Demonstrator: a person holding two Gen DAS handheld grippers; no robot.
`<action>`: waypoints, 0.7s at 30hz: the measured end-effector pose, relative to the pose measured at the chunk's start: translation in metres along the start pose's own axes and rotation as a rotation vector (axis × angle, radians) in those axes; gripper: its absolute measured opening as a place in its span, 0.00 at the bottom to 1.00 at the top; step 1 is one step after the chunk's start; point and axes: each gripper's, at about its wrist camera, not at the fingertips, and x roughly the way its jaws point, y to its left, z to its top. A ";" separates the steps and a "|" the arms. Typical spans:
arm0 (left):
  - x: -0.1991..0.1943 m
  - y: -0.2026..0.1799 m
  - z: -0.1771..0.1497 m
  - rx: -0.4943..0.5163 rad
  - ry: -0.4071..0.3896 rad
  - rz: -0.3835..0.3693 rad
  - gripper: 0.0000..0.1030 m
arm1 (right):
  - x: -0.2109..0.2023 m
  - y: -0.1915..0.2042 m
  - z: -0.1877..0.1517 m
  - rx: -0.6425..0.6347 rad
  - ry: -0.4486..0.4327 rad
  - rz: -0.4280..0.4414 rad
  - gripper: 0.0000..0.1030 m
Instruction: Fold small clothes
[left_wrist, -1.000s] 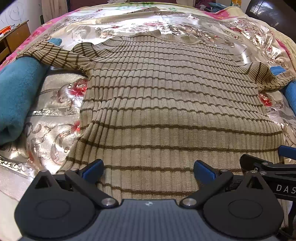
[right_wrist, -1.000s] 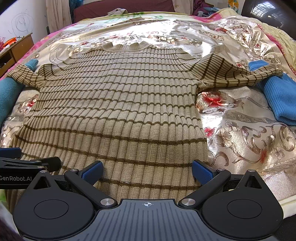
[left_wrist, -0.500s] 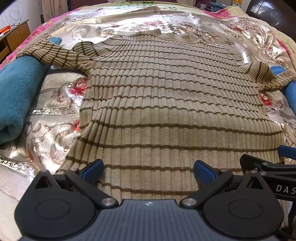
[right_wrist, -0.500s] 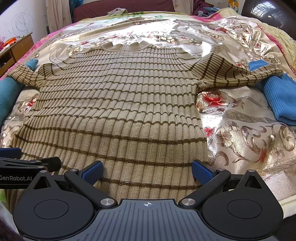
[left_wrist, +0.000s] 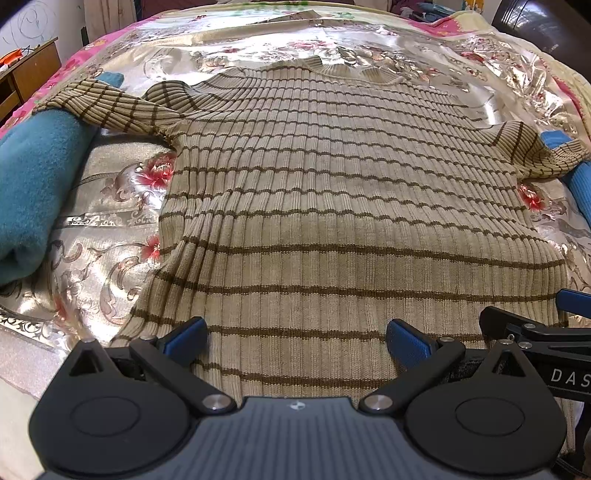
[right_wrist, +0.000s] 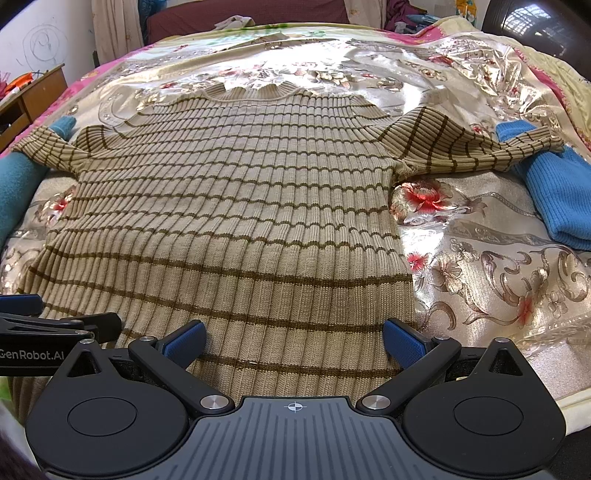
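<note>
Unmoved sweater (left_wrist: 332, 221) between spread fingers (left_wrist: 186, 339)

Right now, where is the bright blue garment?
In the right wrist view, the bright blue garment lies at the right edge on the floral bedspread, its far end tucked under the striped sweater's right sleeve.

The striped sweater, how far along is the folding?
Done: the sweater lies spread flat on the bedspread, sleeves out. In hand: left gripper and right gripper sit at its hem, jaws open, gripping nothing. Left: every fold.
</note>
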 end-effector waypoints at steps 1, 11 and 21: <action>0.000 0.000 0.000 0.000 0.000 0.000 1.00 | 0.000 0.000 0.000 0.000 0.000 0.000 0.99; 0.001 0.001 -0.001 -0.006 0.010 0.002 1.00 | 0.000 0.000 -0.001 -0.004 0.000 -0.001 0.99; 0.002 0.002 -0.003 -0.020 0.033 0.001 1.00 | 0.000 0.000 -0.002 -0.011 0.001 -0.004 0.99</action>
